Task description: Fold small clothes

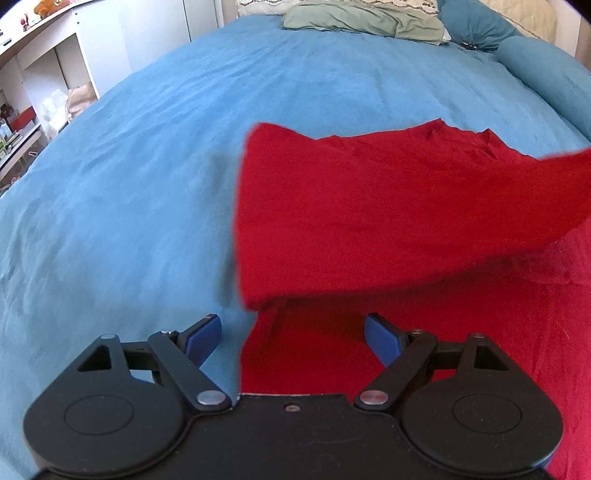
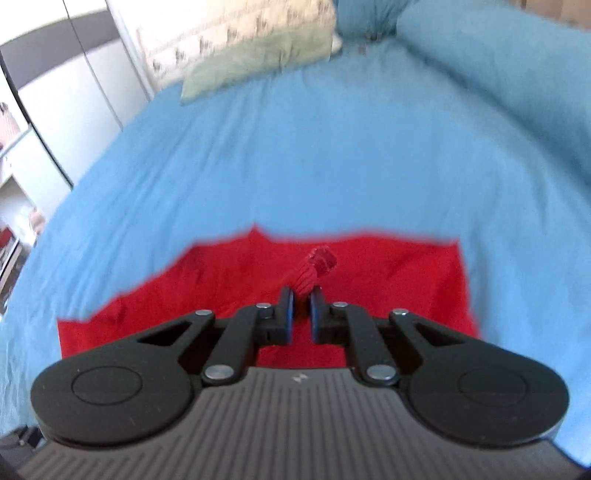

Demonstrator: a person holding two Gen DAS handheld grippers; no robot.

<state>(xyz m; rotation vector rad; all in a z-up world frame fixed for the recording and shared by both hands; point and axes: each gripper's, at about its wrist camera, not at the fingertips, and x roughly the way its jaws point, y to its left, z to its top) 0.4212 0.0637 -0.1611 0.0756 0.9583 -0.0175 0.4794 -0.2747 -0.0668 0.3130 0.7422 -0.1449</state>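
A red garment (image 1: 388, 206) lies on the blue bedspread (image 1: 147, 184). Its upper layer is lifted off the lower one and hangs across toward the right edge of the left wrist view. My left gripper (image 1: 293, 338) hovers open above the garment's near left edge, with nothing between its blue pads (image 1: 382, 339). In the right wrist view my right gripper (image 2: 302, 301) is shut on a bunched, ribbed edge of the red garment (image 2: 314, 269), which sticks up past the fingertips. The rest of the red cloth (image 2: 388, 284) spreads out below it.
A green pillow (image 1: 365, 20) and a patterned pillow (image 2: 236, 33) lie at the head of the bed. A blue bolster (image 1: 550, 74) runs along the right side. White shelves (image 1: 44, 74) and a wardrobe (image 2: 74, 103) stand to the left of the bed.
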